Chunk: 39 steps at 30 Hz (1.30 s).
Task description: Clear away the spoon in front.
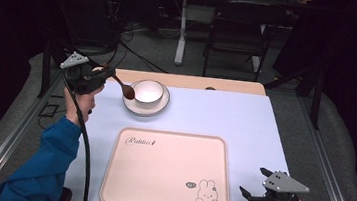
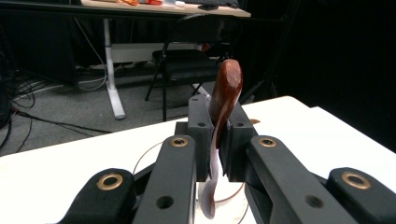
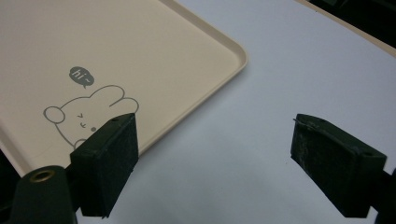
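Over at the far left of the white table [image 1: 225, 115], the left gripper [image 1: 99, 76] has its black jaws clamped on the handle of a dark brown wooden spoon [image 1: 123, 88], whose bowl reaches out past the jaw tips and hangs just over the near rim of a white round bowl [image 1: 148, 91] sitting on a white saucer [image 1: 141, 109]. In the left gripper view the spoon [image 2: 225, 93] stands edge-on between the jaws, pinched low on its handle, with the saucer's rim just beneath them.

My guess is that the spoon is either being set into the bowl or lifted clear of it; I cannot tell which. Either way, the grip should stay firm, since the hold is far from the spoon's heavy end and it could swivel. Moving the tip slowly, above the rim rather than against it, would keep the bowl from tipping or sliding on its saucer.

Near the front right corner, the right gripper [image 1: 260, 188] rests idle with its jaws spread wide and nothing between them, just beside the right edge of a beige rectangular plastic tray [image 1: 158, 179] printed with a rabbit.

The tray carries cursive lettering near its far left corner, too small to read surely. By the rabbit drawing [image 3: 84, 116], a grey speech bubble reads "hi~".
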Motion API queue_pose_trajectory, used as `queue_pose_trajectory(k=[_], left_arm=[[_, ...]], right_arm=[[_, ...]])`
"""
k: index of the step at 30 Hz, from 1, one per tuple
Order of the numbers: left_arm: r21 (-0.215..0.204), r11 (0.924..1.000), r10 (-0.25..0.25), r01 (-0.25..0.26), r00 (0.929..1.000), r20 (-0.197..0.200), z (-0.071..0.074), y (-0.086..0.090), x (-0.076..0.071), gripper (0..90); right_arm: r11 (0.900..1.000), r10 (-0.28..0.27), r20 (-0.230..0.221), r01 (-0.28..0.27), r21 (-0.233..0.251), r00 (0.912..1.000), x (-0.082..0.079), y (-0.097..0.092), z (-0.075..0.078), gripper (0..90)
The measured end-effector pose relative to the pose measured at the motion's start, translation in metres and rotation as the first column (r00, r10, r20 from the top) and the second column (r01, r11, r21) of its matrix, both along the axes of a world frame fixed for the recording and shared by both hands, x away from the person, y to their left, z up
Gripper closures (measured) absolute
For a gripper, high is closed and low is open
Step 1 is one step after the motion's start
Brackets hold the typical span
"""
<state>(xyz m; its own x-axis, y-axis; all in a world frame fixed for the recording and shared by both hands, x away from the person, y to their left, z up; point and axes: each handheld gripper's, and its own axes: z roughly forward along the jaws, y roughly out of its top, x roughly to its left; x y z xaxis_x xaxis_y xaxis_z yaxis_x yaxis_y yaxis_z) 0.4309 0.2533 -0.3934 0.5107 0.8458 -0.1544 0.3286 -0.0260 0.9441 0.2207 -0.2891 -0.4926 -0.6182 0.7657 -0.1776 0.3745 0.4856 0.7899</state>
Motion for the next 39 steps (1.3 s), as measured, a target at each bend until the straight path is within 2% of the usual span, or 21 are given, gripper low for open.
queue_pose_trajectory(k=[12, 30, 39], left_arm=[[0.061, 0.9973, -0.041, 0.042, 0.9991, -0.008, 0.008, -0.002, -0.015, 84.6], [0.121, 0.9877, -0.092, 0.099, 0.9939, -0.06, 0.016, 0.005, -0.037, 84.6], [0.144, 0.9761, -0.148, 0.163, 0.983, -0.109, 0.018, 0.001, -0.047, 84.6]], right_arm=[[1.0, -0.001, 0.002, 0.001, 0.002, 1.0, -0.001, 0.0, 0.0, 14.2], [1.0, 0.001, 0.004, -0.001, -0.004, 1.0, 0.0, 0.0, 0.0, 14.2], [1.0, -0.003, 0.005, 0.003, 0.002, 1.0, 0.0, 0.0, 0.0, 14.2]])
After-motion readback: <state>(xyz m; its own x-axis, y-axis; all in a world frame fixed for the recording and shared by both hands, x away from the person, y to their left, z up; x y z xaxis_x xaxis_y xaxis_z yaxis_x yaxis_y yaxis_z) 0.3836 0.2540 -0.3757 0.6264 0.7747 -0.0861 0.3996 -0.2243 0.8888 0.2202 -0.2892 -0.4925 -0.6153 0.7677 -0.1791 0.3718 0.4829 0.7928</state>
